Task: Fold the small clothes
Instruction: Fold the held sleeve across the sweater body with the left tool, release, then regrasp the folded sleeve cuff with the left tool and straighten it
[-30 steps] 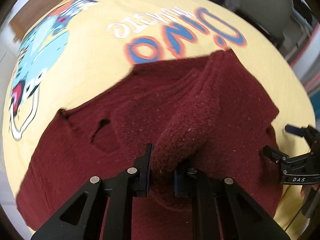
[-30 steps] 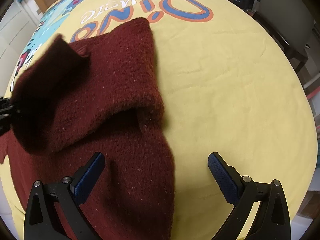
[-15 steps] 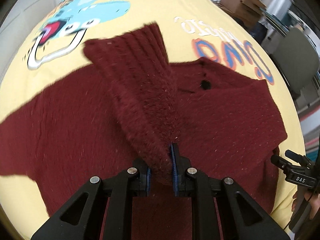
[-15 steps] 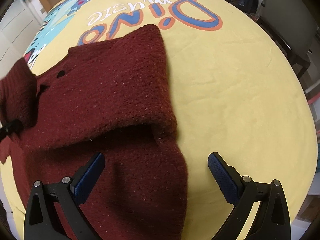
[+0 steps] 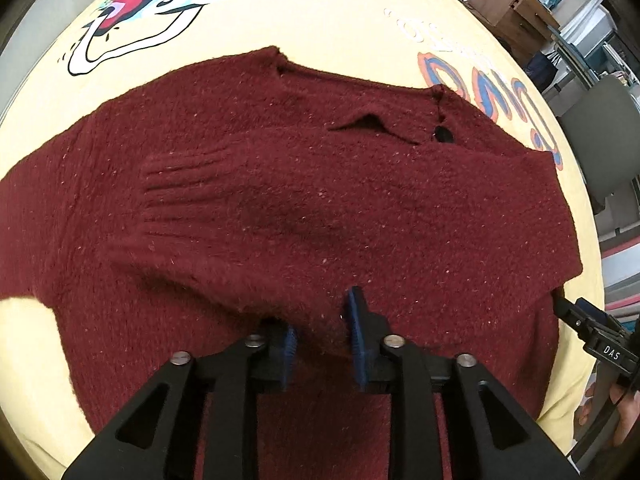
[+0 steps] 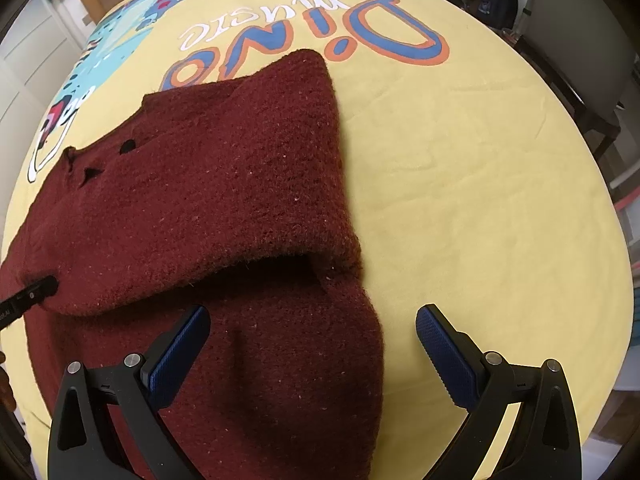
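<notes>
Each tool (image 6: 312, 350) is black, with ridged blue pads (image 6: 442, 354) and silver screws (image 6: 491, 357).

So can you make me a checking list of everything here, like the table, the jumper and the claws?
Surface: yellow dinosaur cloth, a few wrinkles.
Job's things: dark red jumper, sleeve folded across its body, ribbed cuff lying flat.
Clutter: nothing seen.
Grippers: left claw has just been opening, sleeve fabric between its pads; right claw wide open over the jumper's edge, holding nothing.
Cables: nothing seen.
Surroundings: chair, boxes.
</notes>
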`<state>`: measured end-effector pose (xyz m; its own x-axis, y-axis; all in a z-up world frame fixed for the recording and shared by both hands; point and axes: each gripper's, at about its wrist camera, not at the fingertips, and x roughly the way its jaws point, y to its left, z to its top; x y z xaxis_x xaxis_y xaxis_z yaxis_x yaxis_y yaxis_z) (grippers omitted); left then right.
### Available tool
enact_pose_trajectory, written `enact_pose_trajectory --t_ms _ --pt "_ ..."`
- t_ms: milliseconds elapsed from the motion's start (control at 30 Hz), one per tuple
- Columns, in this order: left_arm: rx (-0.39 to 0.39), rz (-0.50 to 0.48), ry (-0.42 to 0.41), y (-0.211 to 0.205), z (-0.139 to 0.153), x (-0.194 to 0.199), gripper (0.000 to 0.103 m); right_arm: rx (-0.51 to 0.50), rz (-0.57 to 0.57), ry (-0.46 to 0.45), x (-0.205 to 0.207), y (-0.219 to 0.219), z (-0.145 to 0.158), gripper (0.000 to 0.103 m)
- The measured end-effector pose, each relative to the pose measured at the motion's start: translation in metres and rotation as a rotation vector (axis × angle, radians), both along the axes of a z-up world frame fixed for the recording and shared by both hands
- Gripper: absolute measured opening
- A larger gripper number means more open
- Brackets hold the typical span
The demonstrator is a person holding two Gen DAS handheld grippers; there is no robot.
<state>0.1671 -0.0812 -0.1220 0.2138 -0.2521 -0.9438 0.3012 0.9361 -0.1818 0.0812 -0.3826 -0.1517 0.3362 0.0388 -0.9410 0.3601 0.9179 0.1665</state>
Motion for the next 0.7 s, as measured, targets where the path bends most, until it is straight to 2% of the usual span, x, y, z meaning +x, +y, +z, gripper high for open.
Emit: enact_pose_trajectory --t_ms 100,167,233,300,367,500,533,567,700 --pt "0.022 0.003 -0.014 0.005 0.003 -0.001 0.037 -0.001 0.006 0.005 -0.001 0.001 -0.001 0.103" --pt "0.034 0.006 -0.018 0.010 0.002 0.000 0.051 -0.005 0.018 0.011 -0.001 0.002 -0.001 0.103" --pt "0.055 0.009 -0.032 0.018 0.001 0.001 0.061 -0.006 0.037 0.022 0.003 0.003 -0.003 0.103" --pt "0.063 0.022 -0.028 0.029 -0.001 0.000 0.066 -0.015 0.041 0.030 0.005 0.002 -0.002 0.103" --pt "0.064 0.029 -0.012 0.042 -0.002 0.000 0.080 -0.018 0.041 0.029 0.007 0.001 0.000 0.103" --pt "0.082 0.033 -0.020 0.067 -0.001 0.000 0.092 -0.033 0.051 0.031 0.010 0.004 0.001 0.103" --pt "0.082 0.035 -0.022 0.072 0.000 0.001 0.099 -0.034 0.053 0.034 0.010 0.004 0.000 0.103" --pt "0.081 0.038 -0.027 0.077 0.004 0.001 0.102 -0.033 0.054 0.037 0.010 0.005 -0.001 0.103" --pt "0.072 0.059 -0.054 0.093 0.019 0.016 0.102 -0.034 0.061 0.046 0.009 0.009 -0.005 0.103"
